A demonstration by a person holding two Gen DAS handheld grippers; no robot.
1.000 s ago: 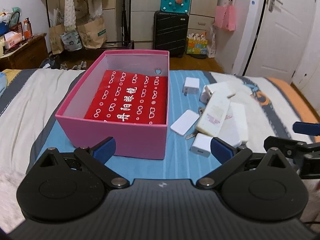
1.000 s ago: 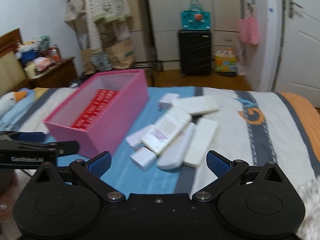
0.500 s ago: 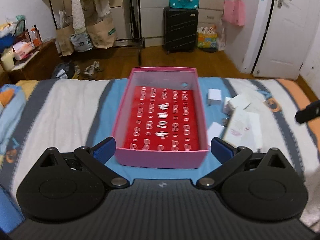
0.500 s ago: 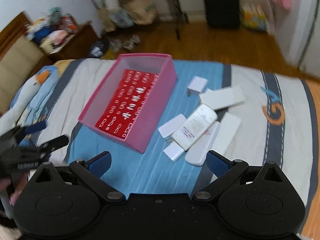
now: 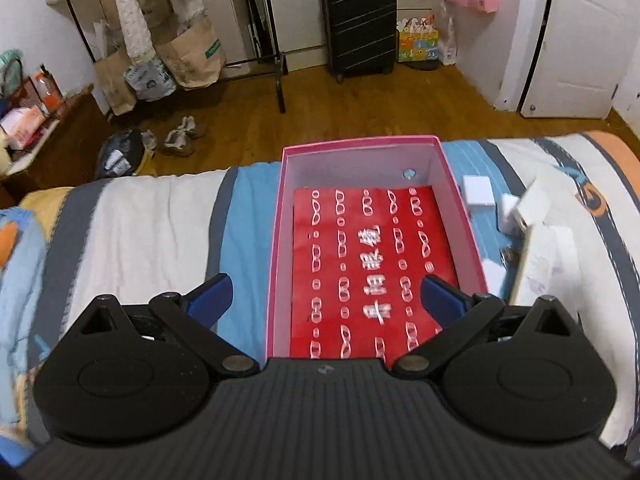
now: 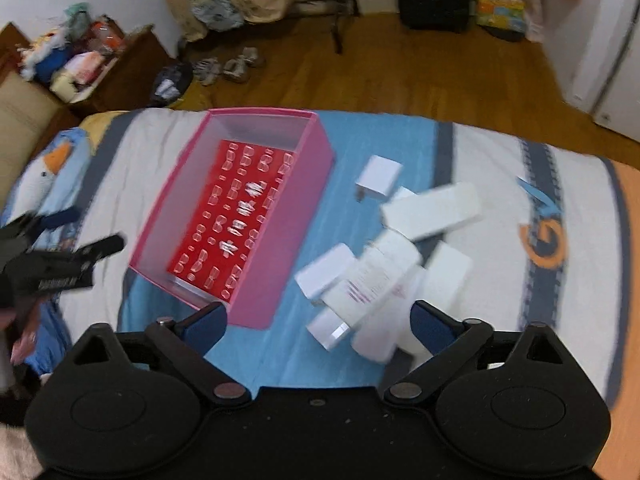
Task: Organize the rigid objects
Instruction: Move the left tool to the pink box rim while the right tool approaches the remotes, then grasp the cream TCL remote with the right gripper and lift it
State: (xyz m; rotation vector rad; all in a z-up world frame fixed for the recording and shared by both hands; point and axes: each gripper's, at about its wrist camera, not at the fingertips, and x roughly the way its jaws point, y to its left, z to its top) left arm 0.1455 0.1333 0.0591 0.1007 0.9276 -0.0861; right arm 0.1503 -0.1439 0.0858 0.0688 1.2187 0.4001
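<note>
with the white items [image 6: 384,264] heaped on the bedspread just right of the pink box [image 6: 296,216], the right gripper [image 6: 318,322], empty and narrowing, should single out an edge piece, while the left gripper [image 5: 324,300] hangs spread and empty.

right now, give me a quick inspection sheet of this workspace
surface: bed with striped blue, white and grey cover.
job's things: open pink box holding a red patterned item; pile of white boxes and a white charger beside it on the cover.
clutter: stuffed duck toy at the bed's edge.
grippers: left tool open, empty, over the pink box; right tool jaws closing, nothing gripped.
cables: nothing seen.
surroundings: wooden floor, black suitcase, shoes, white door.
</note>
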